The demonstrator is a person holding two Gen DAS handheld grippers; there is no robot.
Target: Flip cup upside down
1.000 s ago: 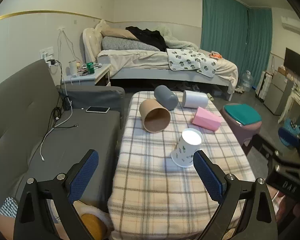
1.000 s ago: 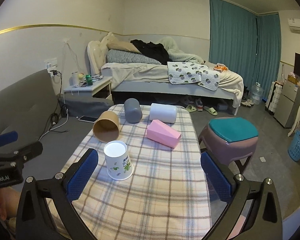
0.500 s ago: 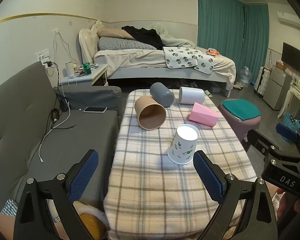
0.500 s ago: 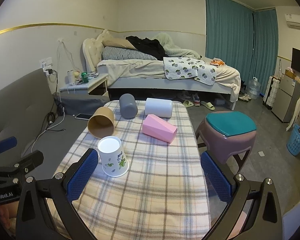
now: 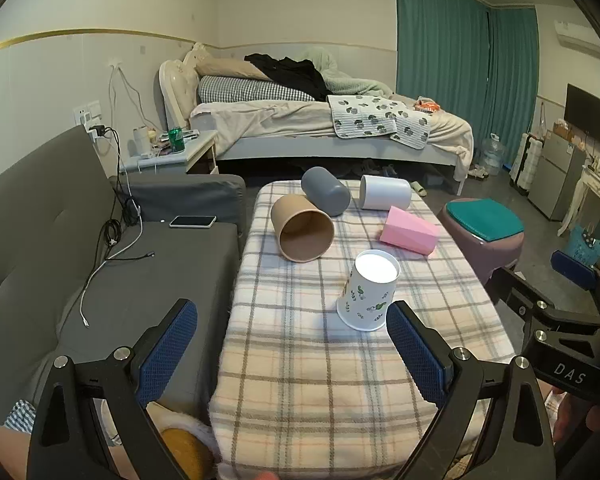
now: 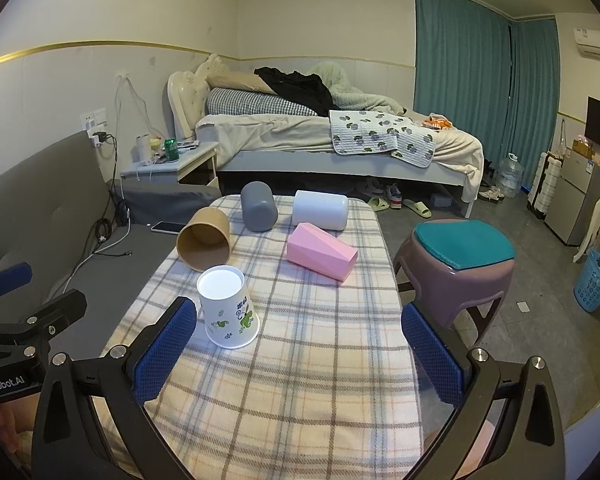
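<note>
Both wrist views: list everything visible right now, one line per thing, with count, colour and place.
Printed paper cup: one, white with green print, upside down, near table edge.
Brown paper cup: one, on its side behind it.
Grey cup: one, lying at far end.
White cup: one, lying at far end.
Pink cup: one, lying mid-table.
Table: one, plaid cloth.
Stool: one, purple with teal seat, right of table.
Sofa: one, grey, left of table.
Phone: one, on sofa.
Bed: one, at back.
Left gripper: open.
Right gripper: open.
</note>
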